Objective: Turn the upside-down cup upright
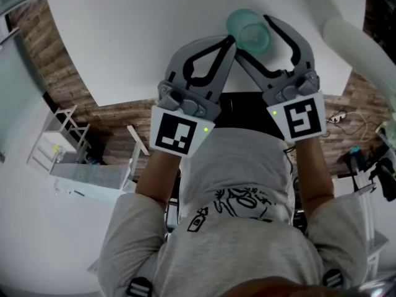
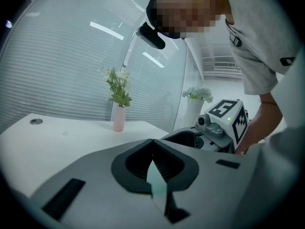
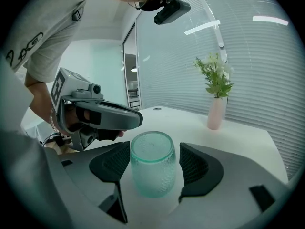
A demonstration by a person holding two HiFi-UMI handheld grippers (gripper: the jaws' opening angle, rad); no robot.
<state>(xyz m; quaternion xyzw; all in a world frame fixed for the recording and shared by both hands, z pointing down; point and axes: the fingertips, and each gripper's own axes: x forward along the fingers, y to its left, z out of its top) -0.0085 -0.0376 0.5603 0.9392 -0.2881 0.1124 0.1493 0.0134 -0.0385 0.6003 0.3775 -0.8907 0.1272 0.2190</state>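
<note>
The right gripper (image 3: 152,167) has its jaws wide apart. The cup (image 3: 151,168) stands between the two dark pads. The pads sit close on both sides. There is a thin gap at the right pad, and the left pad is very near the glass. It has no hold of the cup.

The left gripper (image 2: 152,147) is closed tight with nothing in it. Its tip is just beside the cup on the left, a bit higher than the cup and not on it.

The cup is green-blue bumpy glass. It is upside down, with its flat bottom up and its mouth down on the table (image 1: 142,36). Its long side goes straight up and down. It stands near the table's front edge.

Both arms reach forward from the person's body, side by side. Each hand holds its gripper by the back, behind the cube with black and white squares. The grippers tip a little down, and their tips lean in toward each other at the cup.

Farther back on the white table stands a pink vase (image 3: 215,113) with green stems and white flowers, well apart from the cup. Nothing lies between the cup and the grippers. Past the table is a wall of blinds (image 3: 257,66). Below the table's edge the floor (image 1: 59,73) is brown wood.
</note>
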